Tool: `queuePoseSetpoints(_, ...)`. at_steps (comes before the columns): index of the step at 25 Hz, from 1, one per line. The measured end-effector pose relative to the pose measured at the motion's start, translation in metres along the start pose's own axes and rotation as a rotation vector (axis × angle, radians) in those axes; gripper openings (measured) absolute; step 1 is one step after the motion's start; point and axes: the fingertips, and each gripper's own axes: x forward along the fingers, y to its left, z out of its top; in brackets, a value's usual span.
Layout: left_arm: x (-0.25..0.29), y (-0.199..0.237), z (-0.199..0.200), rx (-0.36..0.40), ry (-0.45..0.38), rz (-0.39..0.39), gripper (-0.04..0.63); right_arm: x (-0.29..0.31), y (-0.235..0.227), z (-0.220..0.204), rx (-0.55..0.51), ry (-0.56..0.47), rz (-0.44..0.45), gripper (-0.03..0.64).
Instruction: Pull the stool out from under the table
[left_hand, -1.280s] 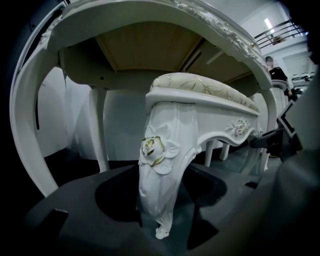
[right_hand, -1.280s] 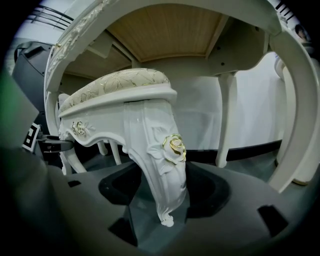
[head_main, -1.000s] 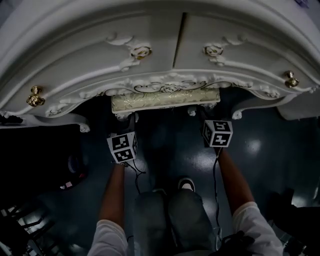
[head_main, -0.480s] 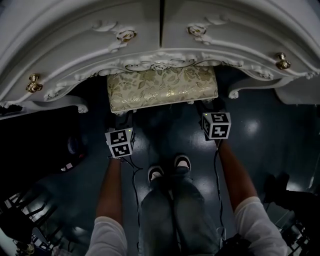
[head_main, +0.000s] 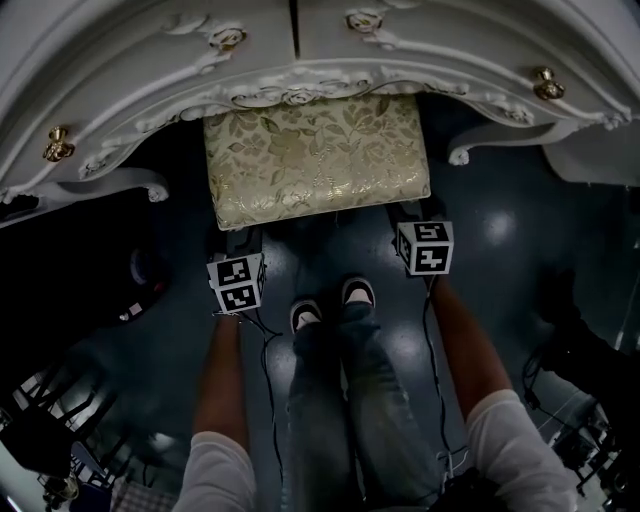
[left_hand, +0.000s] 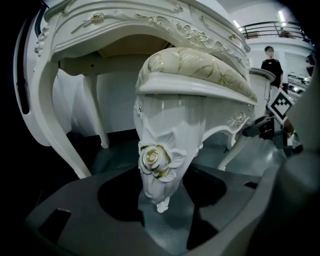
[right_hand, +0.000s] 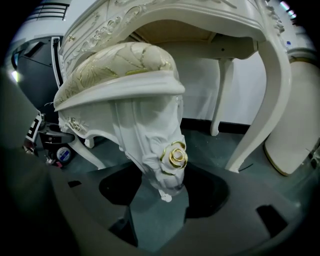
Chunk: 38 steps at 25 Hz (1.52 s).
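A stool (head_main: 315, 160) with a gold floral cushion and white carved legs stands partly out from under the ornate white table (head_main: 150, 80). In the head view my left gripper (head_main: 240, 240) is at the stool's front left corner and my right gripper (head_main: 408, 213) at its front right corner. In the left gripper view a rose-carved stool leg (left_hand: 159, 165) sits between the jaws of my left gripper (left_hand: 162, 187), which is shut on it. In the right gripper view the other front leg (right_hand: 167, 162) is held the same way by my right gripper (right_hand: 160, 192).
The person's shoes (head_main: 307, 315) stand on the dark glossy floor just behind the stool. Curved table legs (left_hand: 55, 120) (right_hand: 265, 110) flank the stool on both sides. A person (left_hand: 272, 60) stands far off in the left gripper view. Dark clutter fills the floor at left (head_main: 60, 330).
The stool has slid out from under the table toward the person, from a thin strip of cushion to most of the seat. Both grippers came back with it; the feet stepped back.
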Motion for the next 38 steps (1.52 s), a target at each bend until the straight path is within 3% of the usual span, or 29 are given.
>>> queuePoseSetpoints(9, 0.002, 0.001, -0.011, 0.036, 0.045, 0.007, 0.258, 0.001, 0.002, -0.012, 0.004, 0.017, 0.002, 0.259)
queuePoseSetpoints(17, -0.028, -0.015, -0.032, 0.045, 0.11, -0.035, 0.258, -0.029, 0.01, -0.04, 0.005, 0.109, 0.003, 0.259)
queuePoseSetpoints(28, -0.01, 0.0, -0.015, 0.068, 0.154, -0.015, 0.258, -0.001, 0.01, -0.025, 0.015, 0.141, 0.033, 0.259)
queuePoseSetpoints(32, 0.01, 0.009, -0.008, 0.088, 0.091, 0.003, 0.258, 0.017, 0.008, -0.016, 0.006, 0.069, 0.012, 0.258)
queuePoseSetpoints(35, 0.03, 0.014, -0.009, 0.106, 0.006, -0.025, 0.258, 0.019, 0.008, -0.015, -0.004, 0.001, -0.06, 0.256)
queuePoseSetpoints(38, 0.036, 0.006, -0.016, 0.098, -0.016, -0.053, 0.258, 0.011, 0.004, -0.02, -0.013, -0.014, -0.095, 0.256)
